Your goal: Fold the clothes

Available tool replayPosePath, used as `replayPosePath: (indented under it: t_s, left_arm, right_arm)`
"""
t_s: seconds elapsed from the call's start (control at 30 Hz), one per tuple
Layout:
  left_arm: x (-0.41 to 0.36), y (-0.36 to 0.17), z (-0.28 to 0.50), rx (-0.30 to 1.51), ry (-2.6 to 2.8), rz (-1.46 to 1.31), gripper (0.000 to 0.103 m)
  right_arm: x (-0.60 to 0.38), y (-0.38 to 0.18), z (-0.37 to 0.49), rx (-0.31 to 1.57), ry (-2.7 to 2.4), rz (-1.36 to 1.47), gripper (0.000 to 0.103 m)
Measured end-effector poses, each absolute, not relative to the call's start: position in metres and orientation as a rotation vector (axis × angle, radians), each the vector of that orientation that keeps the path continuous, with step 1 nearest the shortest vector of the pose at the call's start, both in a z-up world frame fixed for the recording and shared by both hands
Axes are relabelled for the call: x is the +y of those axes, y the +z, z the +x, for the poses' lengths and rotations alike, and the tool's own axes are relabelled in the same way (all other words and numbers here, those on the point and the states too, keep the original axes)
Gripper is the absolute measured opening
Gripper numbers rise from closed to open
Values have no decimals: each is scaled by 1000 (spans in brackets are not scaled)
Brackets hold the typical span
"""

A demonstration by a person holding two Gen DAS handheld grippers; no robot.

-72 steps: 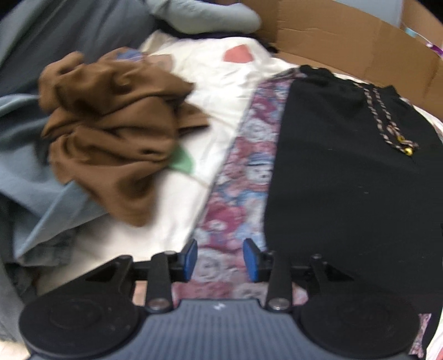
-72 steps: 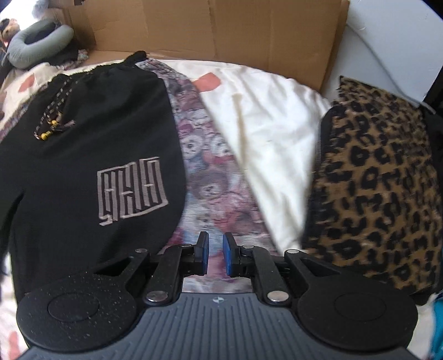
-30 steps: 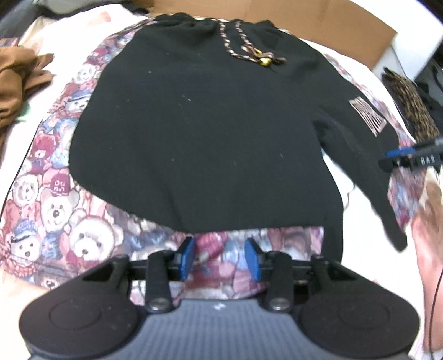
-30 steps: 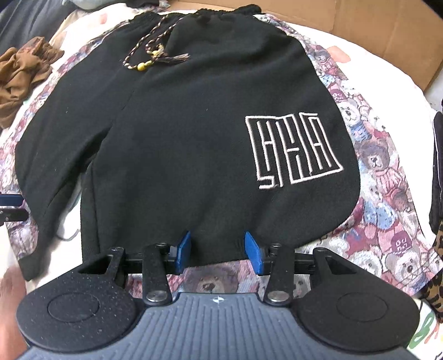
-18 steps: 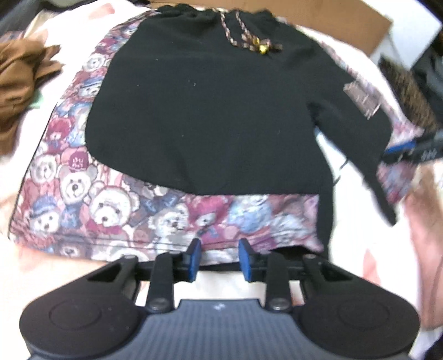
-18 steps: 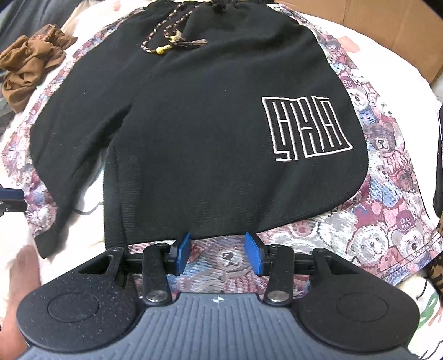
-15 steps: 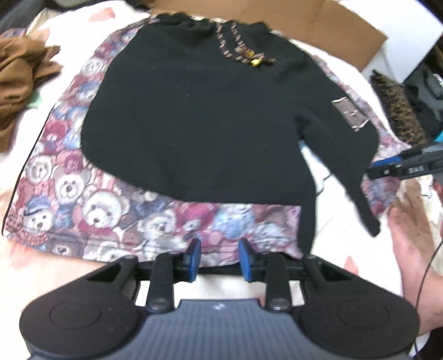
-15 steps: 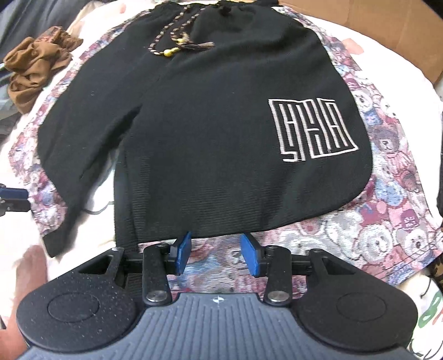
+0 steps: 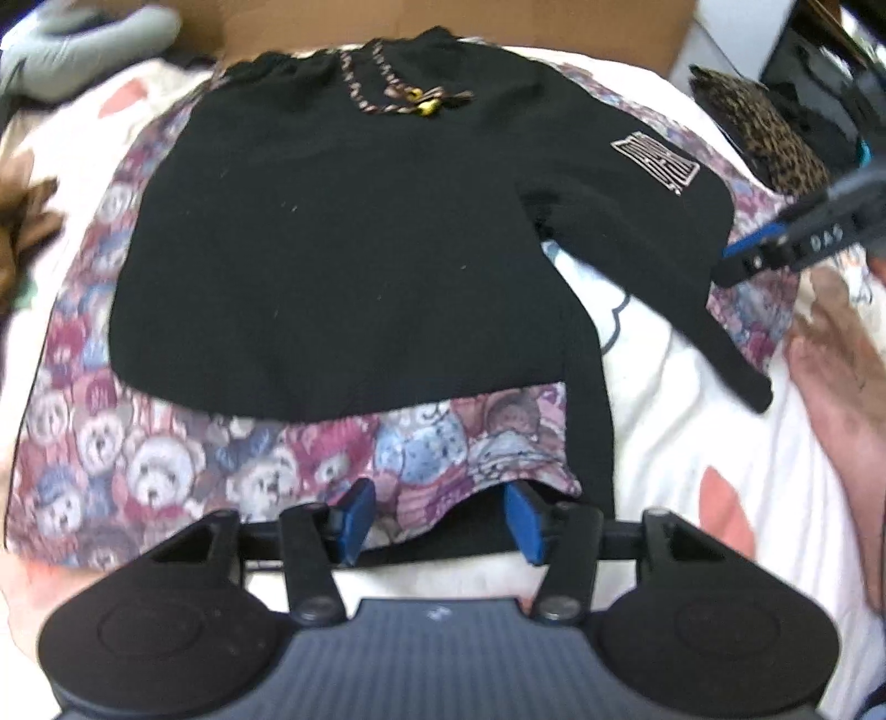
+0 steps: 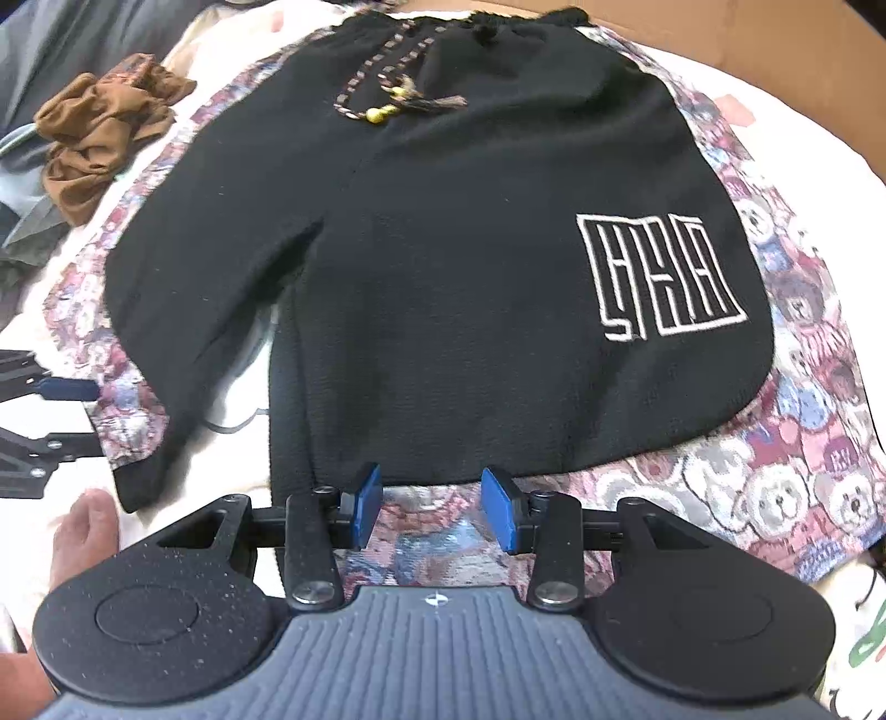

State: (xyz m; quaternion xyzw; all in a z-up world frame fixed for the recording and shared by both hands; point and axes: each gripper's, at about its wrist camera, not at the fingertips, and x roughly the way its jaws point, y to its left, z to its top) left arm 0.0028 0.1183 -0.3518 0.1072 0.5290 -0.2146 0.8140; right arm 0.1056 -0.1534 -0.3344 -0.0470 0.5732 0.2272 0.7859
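Note:
Black shorts (image 9: 343,232) with teddy-bear print side panels (image 9: 138,437) lie flat on a white bedsheet, waistband and braided drawstring (image 9: 398,94) at the far end. A white maze logo (image 10: 659,271) marks the right leg. My left gripper (image 9: 440,523) is open at the left leg's hem, low over the bear print. My right gripper (image 10: 432,507) is open at the right leg's hem (image 10: 443,498). Neither holds cloth. The right gripper's tip shows at the left wrist view's right edge (image 9: 797,243); the left gripper's tip shows at the right wrist view's left edge (image 10: 50,390).
A crumpled brown garment (image 10: 105,127) lies left of the shorts beside grey clothes. A leopard-print cushion (image 9: 758,133) sits at the right. A cardboard sheet (image 9: 443,16) stands behind the waistband. A bare foot (image 9: 836,387) rests on the sheet near the right leg.
Both grippers have drawn back from the sides to the leg hems, and the left jaws have opened wider in the last half second. The shorts lie as before.

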Motion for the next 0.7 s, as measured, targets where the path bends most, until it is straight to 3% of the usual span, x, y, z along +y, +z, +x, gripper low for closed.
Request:
replayPosePath:
  t_s: [0.03, 0.2, 0.37, 0.47, 0.7]
  left_arm:
    - [117, -352, 3, 1120, -467, 229, 53]
    - [115, -353, 0, 1079, -513, 233, 25]
    - [115, -351, -7, 1066, -596, 212, 8]
    - [117, -352, -8, 1068, -610, 202, 1]
    - [119, -355, -14, 1070, -652, 239, 0]
  right_arm:
    - [-152, -333, 105, 1233, 498, -104, 47]
    - [-148, -334, 105, 1234, 515, -97, 47]
    - [-148, -333, 104, 1233, 521, -89, 47]
    - [-144, -331, 104, 1224, 546, -84, 47]
    - [-136, -331, 104, 1224, 570, -86, 47]
